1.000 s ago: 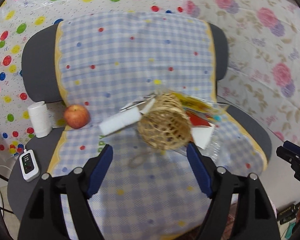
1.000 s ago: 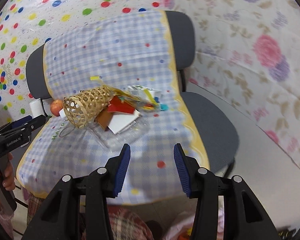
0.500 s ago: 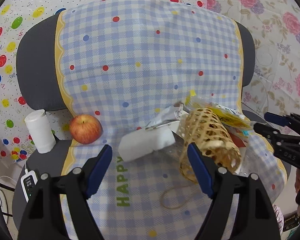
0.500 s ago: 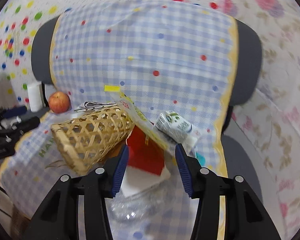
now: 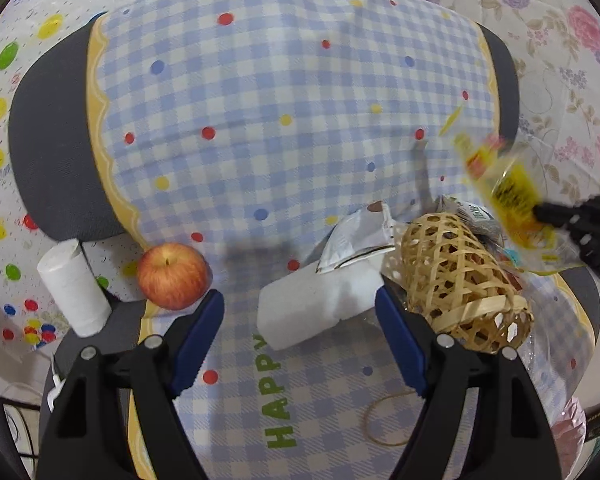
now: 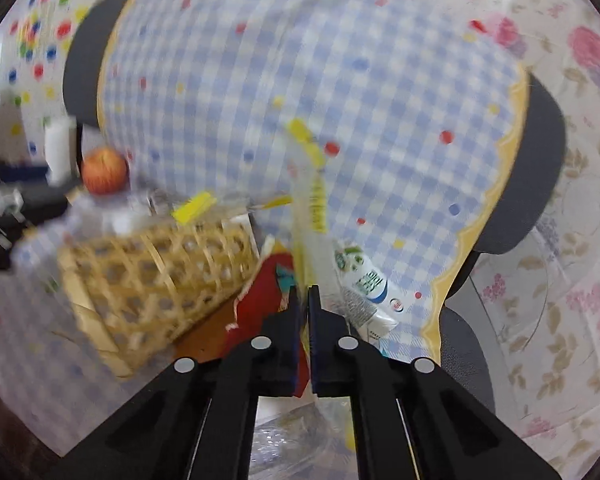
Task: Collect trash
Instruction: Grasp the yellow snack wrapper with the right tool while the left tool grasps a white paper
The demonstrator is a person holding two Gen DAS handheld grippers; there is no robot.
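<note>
Though motion-blurred, the right hand-held gripper (image 6: 304, 294) pinches a yellow wrapper (image 6: 314, 204); left (image 5: 300, 320) spread.

A clear wrapper with yellow print (image 6: 314, 208) stands up on edge, pinched in the right claw (image 6: 304, 294). The woven bamboo basket (image 5: 456, 276) lies tipped on its side on the checked cloth, silver packet (image 5: 358, 236) and white block (image 5: 320, 308) beside it, a milk carton (image 6: 364, 284) near.
</note>
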